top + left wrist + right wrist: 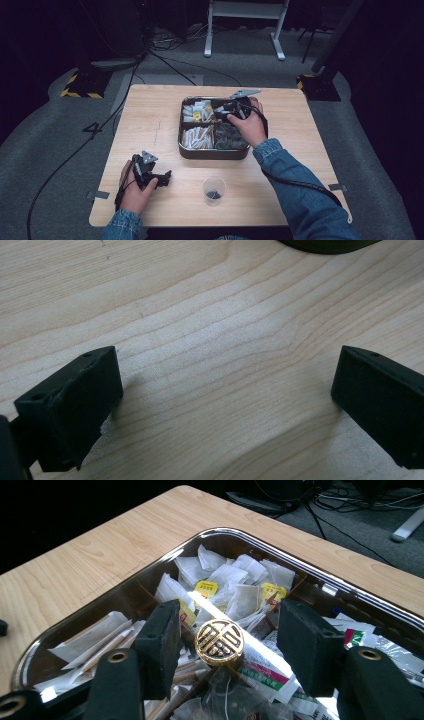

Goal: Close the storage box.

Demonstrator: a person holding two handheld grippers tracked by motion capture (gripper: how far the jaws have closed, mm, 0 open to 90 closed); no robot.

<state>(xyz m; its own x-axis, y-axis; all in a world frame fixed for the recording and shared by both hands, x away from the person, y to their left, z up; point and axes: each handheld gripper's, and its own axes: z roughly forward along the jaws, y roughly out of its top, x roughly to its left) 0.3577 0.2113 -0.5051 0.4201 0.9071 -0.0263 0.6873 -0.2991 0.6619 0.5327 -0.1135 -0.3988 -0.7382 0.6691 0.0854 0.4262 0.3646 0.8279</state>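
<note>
Polished metal frames the work here: the divided tin (214,152) sits mid-table, toward the far side, and your right gripper (227,645) hovers over its middle, jaws parted and closed on nothing. Between them, without touching either pad, stands the round gold knob (219,642) at the centre where the dividers meet, likely the handle for lifting the insert. Around it lie the tea bags (227,582) with yellow tags in the far compartment and the paper-wrapped sticks (197,137) in the near left one. Your jaws flank the knob rather than any sachet, so you seem either to be lining up on it or pausing above it.

Your left gripper (157,177) rests low over the wooden table (210,340) near its front left corner, jaws spread wide with nothing between them, out of the way and apparently waiting. The small clear cup (214,190), with something dark at the bottom, stands near the front edge between your hands, probably as the place for whatever you pick from the tin.
</note>
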